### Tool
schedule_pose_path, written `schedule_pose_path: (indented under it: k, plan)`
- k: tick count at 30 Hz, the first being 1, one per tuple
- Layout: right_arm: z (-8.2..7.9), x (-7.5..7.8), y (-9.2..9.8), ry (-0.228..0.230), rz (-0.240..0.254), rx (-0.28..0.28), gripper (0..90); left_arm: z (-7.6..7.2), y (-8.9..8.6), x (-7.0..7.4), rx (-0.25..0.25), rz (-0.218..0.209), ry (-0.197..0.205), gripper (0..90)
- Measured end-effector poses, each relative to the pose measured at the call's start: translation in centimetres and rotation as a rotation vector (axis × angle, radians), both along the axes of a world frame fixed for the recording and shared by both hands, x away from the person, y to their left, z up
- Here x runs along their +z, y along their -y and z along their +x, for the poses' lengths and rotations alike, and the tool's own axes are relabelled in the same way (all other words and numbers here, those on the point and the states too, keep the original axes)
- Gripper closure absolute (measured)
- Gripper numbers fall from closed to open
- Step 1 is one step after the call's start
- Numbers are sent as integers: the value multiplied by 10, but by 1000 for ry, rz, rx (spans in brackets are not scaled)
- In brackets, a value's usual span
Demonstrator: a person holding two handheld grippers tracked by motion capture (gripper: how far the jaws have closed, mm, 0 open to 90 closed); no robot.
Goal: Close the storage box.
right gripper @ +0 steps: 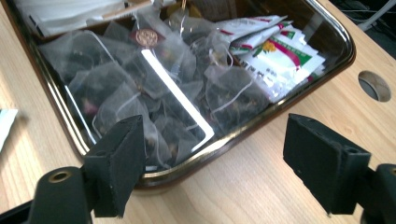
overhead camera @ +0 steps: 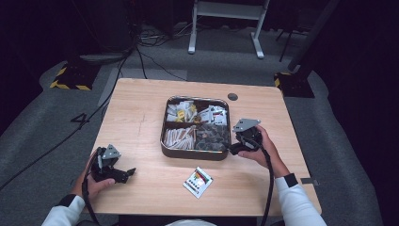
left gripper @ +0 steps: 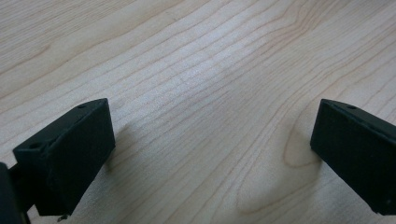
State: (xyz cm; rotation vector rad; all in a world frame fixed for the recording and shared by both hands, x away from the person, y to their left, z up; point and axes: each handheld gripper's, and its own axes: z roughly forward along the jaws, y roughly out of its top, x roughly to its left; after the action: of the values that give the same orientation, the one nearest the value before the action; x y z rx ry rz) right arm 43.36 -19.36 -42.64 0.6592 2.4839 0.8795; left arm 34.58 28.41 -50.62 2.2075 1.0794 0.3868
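A dark metal tray (overhead camera: 165,141) with several compartments of tea bags and sachets sits mid-table. My right gripper (overhead camera: 234,149) is open at the tray's near right corner, nothing between its jaws. In the right gripper view, my right gripper (right gripper: 215,161) straddles the tray rim (right gripper: 224,142), facing clear pyramid tea bags (right gripper: 140,93) and white packets (right gripper: 275,51). A white sachet (overhead camera: 198,181) with coloured print lies on the wood in front of the tray. My left gripper (overhead camera: 131,172) rests open near the front left of the table; in its own view my left gripper (left gripper: 212,149) spans bare wood.
The wooden table (overhead camera: 136,108) has a round cable hole (overhead camera: 232,96) behind the tray. Around it is grey carpet with cables (overhead camera: 117,70), a yellow-black striped base (overhead camera: 70,77) at the left and a white desk frame (overhead camera: 226,23) at the back.
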Motion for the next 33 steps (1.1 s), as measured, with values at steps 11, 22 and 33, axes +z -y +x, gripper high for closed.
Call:
schedule_pose_path:
  k: [11,22,33]
  plan:
    - [-17,1,12,26,40,12,218,0,0,0,1,-2,0,1]
    - [-29,0,28,17,54,-12,216,1,1,0,0,-6,-4,0]
    - [-39,-8,48,8,50,-33,213,1,1,0,2,-4,-3,0]
